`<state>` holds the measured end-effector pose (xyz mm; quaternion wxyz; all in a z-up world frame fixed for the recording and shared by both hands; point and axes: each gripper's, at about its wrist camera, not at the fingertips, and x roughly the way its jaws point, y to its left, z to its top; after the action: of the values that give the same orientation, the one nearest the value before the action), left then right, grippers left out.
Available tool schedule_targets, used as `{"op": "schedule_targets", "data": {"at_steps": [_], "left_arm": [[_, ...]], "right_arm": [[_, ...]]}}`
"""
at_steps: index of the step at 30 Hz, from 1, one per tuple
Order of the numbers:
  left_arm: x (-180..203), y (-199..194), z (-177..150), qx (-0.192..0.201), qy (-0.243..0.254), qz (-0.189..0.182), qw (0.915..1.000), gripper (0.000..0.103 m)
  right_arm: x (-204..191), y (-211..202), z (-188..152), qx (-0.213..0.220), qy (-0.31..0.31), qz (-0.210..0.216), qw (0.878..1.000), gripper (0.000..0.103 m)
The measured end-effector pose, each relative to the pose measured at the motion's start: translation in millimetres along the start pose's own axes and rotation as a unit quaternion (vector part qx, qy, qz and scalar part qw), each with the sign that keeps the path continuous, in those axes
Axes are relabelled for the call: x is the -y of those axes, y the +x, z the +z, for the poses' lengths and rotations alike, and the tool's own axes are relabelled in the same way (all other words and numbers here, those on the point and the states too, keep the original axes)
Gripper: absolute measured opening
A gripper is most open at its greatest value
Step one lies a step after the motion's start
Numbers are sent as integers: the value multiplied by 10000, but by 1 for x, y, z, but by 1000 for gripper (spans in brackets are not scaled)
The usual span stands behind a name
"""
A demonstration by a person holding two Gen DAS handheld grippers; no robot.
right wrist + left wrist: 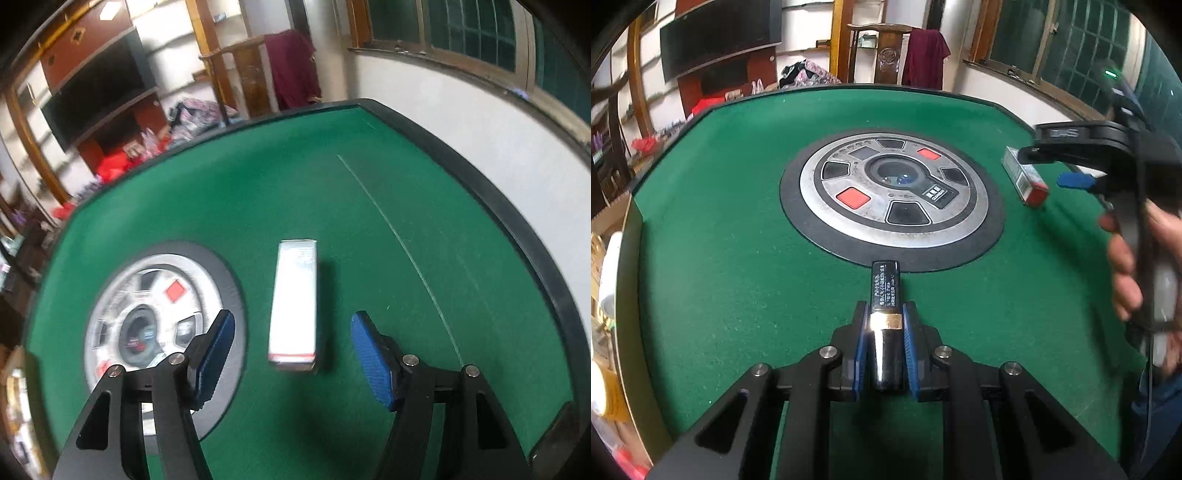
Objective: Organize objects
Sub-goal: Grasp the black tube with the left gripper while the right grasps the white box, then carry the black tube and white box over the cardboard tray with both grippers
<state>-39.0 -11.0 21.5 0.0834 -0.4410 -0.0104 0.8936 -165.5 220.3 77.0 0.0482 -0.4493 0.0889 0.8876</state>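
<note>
Plainly, the left gripper (885, 314) is clamped on a black tube (884, 295) with a gold band, its blue pads (909, 332) pressing both sides; the tube's far end points toward 12 o'clock at the round console (884, 192) in the middle of the green table (720, 258). At 2 o'clock from the console a white box (1025, 181) with a red end lies flat. In the right wrist view, the right gripper (291, 350) stands wide apart, the box (293, 302) lying on the felt between and just beyond its fingers, untouched.
</note>
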Motion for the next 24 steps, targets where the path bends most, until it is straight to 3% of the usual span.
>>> {"op": "schedule_targets", "data": {"at_steps": [2,5,8,13,18,24], "left_arm": [[-2,3,4,-4,-4,2,10000,17],[-4,7,7,-9,-46,-27,10000,17],[-3,6,6,22,-28,13,10000,17],[-6,3,6,96,-106,-3,9999,17],[-4,0,6,261,-62,234,9994,17],[-3,-10,5,574,-37,596,9966,17]], "right_arm": [[4,17,-3,-330,27,111,9994,29],[7,13,-7,-260,-39,99,9996,29],[11,-2,-14,-230,116,476,9985,29],[-16,-33,-35,-20,-381,992,9943,29],[-49,-48,-49,51,-804,1307,9882,29],[-59,-59,-57,101,-964,1474,9843,29]]}}
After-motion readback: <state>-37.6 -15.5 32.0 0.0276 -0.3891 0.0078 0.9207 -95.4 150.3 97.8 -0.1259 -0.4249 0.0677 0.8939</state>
